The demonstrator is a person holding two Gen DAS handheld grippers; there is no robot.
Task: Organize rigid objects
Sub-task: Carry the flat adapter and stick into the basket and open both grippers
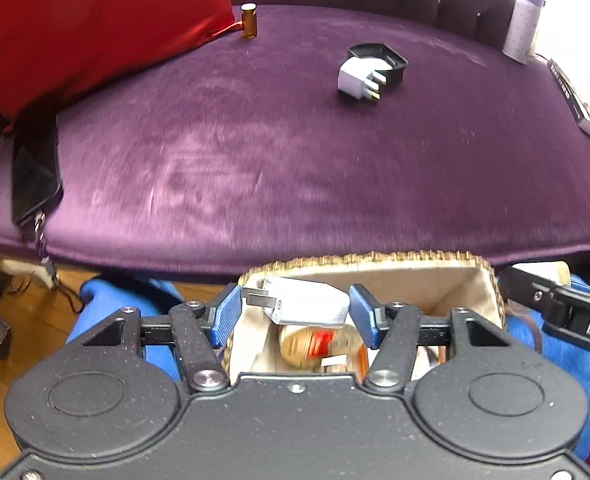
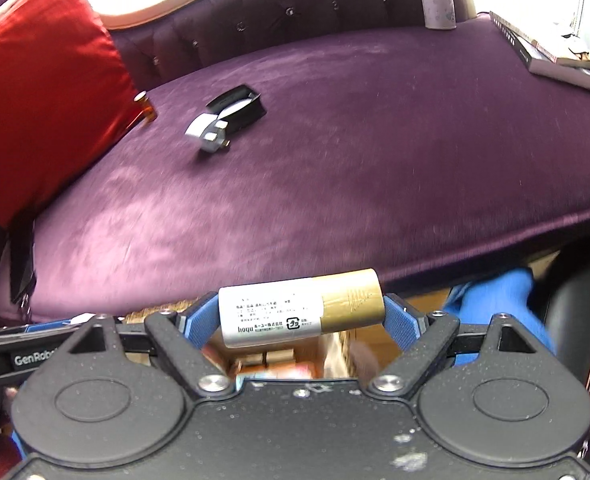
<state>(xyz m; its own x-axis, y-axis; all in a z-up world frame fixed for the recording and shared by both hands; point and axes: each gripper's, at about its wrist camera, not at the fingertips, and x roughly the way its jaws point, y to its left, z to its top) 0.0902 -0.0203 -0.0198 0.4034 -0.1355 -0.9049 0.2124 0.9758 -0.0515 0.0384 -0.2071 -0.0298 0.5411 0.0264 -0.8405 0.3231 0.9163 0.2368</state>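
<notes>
Below, blur hides basket (image 1: pixel 491 292) contents; left hand-held gripper (image 1: pixel 295 312) clamps charger (image 1: pixel 311 306), right (image 2: pixel 301 314) a tube (image 2: pixel 295 310).

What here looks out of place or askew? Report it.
A white plug adapter lies tipped on its side on the purple velvet cushion, prongs sticking out, leaning against a black tray. A small amber bottle stands alone by the red pillow.

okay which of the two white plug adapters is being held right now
The white plug adapter clamped in the left gripper above the woven basket; the other adapter lies on the purple cushion.
</notes>
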